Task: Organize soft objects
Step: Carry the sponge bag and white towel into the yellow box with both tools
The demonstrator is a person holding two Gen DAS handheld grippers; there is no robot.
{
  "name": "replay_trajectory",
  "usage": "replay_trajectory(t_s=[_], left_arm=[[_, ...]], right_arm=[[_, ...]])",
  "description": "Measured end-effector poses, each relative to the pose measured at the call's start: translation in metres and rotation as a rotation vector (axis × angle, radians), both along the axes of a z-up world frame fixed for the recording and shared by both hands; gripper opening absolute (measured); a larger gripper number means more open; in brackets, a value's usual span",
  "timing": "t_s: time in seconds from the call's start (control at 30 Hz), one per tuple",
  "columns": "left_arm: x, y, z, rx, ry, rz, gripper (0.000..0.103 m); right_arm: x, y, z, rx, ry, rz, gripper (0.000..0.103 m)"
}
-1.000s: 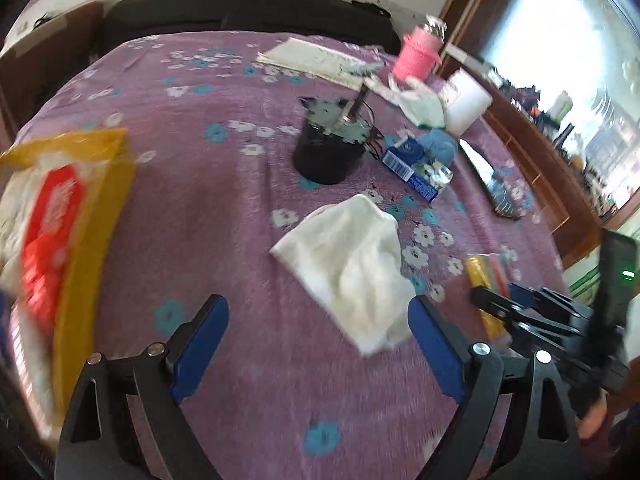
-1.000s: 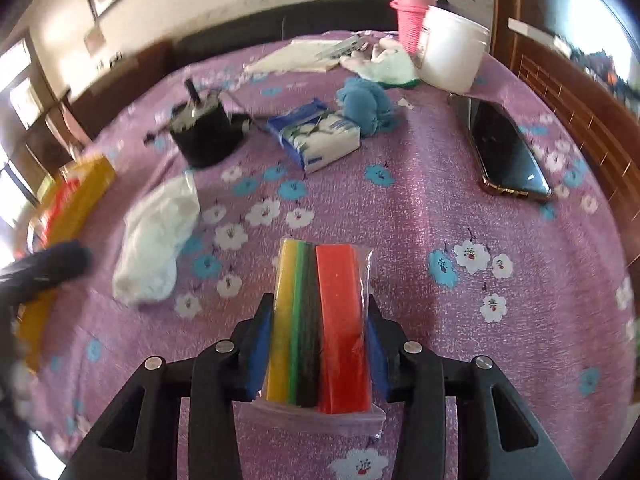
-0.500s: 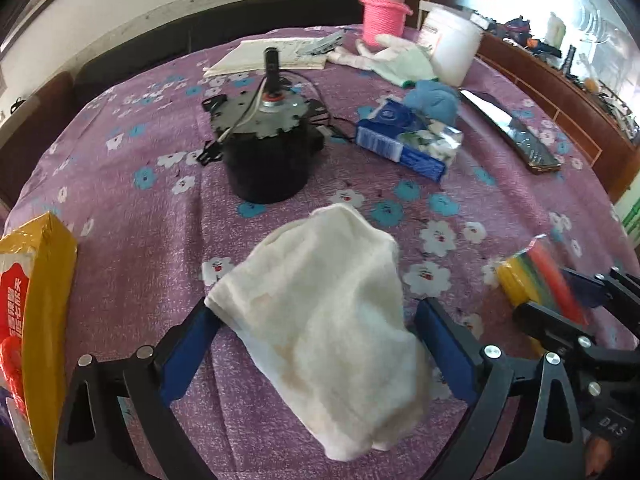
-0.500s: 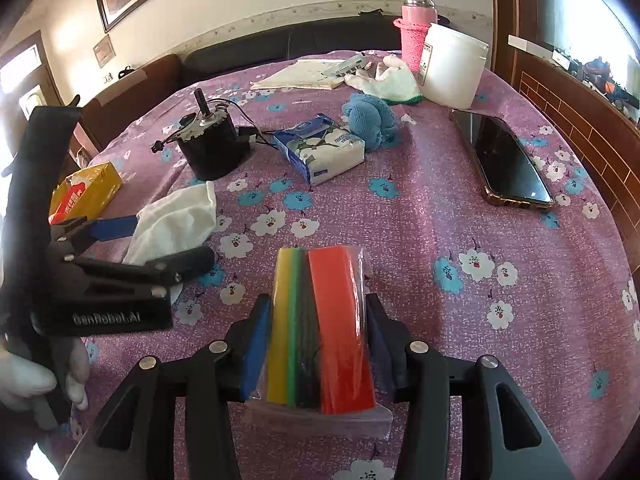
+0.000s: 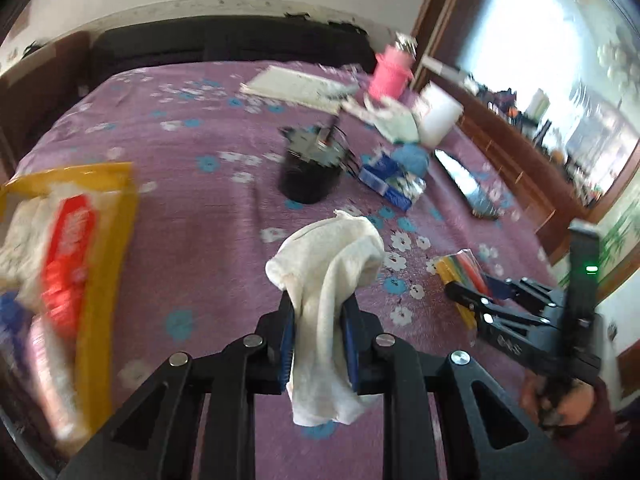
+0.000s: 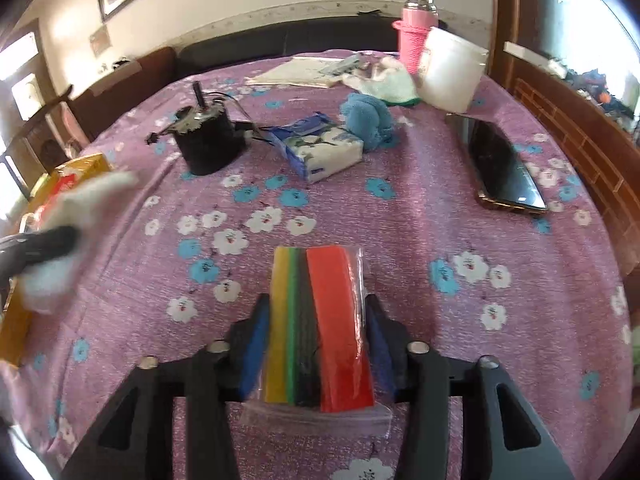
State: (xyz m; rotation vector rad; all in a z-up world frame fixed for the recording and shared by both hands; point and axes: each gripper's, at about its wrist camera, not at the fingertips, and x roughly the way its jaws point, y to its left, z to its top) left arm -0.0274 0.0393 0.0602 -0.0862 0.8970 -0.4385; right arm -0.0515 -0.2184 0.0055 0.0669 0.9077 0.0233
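My left gripper is shut on a white cloth and holds it lifted above the purple flowered tablecloth. The cloth hangs down between the blue pads. My right gripper is shut on a clear bag of coloured sponges, yellow, green, black and red. The same bag and the right gripper show at the right of the left wrist view. The white cloth shows blurred at the left of the right wrist view.
A yellow tissue pack lies at the left. A black motor, a blue tissue packet, a blue knitted ball, a phone, a white tub and a pink bottle stand further back.
My left gripper has closed on the white cloth and lifted it off the table, swinging left. My right gripper still holds the sponge bag in about the same place.
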Motion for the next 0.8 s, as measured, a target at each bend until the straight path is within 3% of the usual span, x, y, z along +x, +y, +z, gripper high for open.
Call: replay_trajectory(t_s=[0.13, 0.37, 0.57, 0.8], left_arm=[[-0.011, 0.053, 0.019, -0.047, -0.02, 0.071, 0.02], [0.004, 0.156, 0.037, 0.026, -0.051, 0.264, 0.02], [0.044, 0.221, 0.032, 0.075, -0.011, 0.369, 0.02], [0.097, 0.264, 0.01, 0.062, 0.069, 0.43, 0.02]], right_arm=[[-0.005, -0.001, 0.008, 0.028, 0.005, -0.026, 0.04], [-0.009, 0.03, 0.047, 0.088, -0.047, 0.044, 0.04], [0.001, 0.103, 0.073, 0.138, -0.056, 0.206, 0.04], [0.014, 0.207, 0.08, 0.182, -0.014, 0.414, 0.041]])
